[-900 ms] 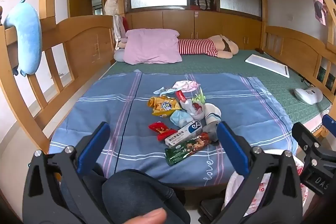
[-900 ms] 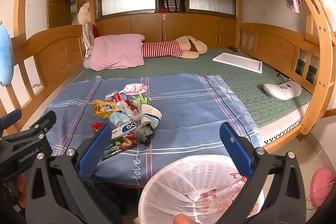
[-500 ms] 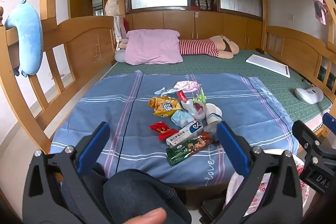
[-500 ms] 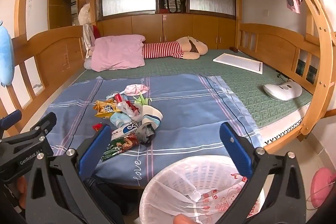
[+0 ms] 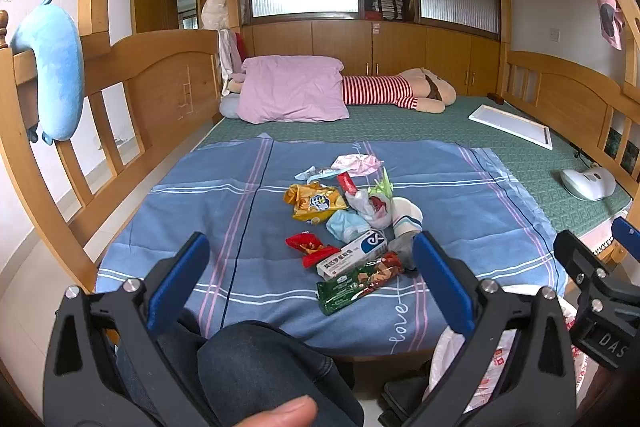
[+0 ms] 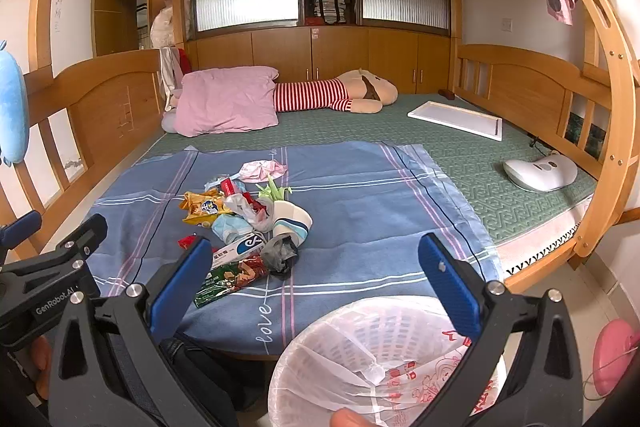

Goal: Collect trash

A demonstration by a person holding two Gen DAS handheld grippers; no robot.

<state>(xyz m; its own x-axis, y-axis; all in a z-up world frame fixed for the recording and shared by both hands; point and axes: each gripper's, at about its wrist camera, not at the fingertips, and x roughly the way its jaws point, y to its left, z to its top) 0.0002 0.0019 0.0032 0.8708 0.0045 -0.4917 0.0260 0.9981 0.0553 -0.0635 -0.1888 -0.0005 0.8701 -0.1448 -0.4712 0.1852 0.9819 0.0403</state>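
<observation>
Both my grippers hang over the foot of the bed, tilted down, fingers spread wide with nothing between them: the left gripper (image 5: 310, 283) faces the trash pile (image 5: 348, 223), the right gripper (image 6: 316, 281) sits above the white basket (image 6: 360, 355). The trash lies bunched on the blue sheet (image 5: 200, 211), near its front edge: a green wrapper (image 5: 358, 283) closest to me, a white box (image 5: 352, 255) touching it, a red wrapper (image 5: 310, 247) to their left, a yellow bag (image 5: 314, 202) and a pink wad (image 5: 358, 163) farther back. The basket, lined with a plastic bag, stands on the floor just beside the bed's front edge. My knee (image 5: 256, 367) shows below the left fingers.
</observation>
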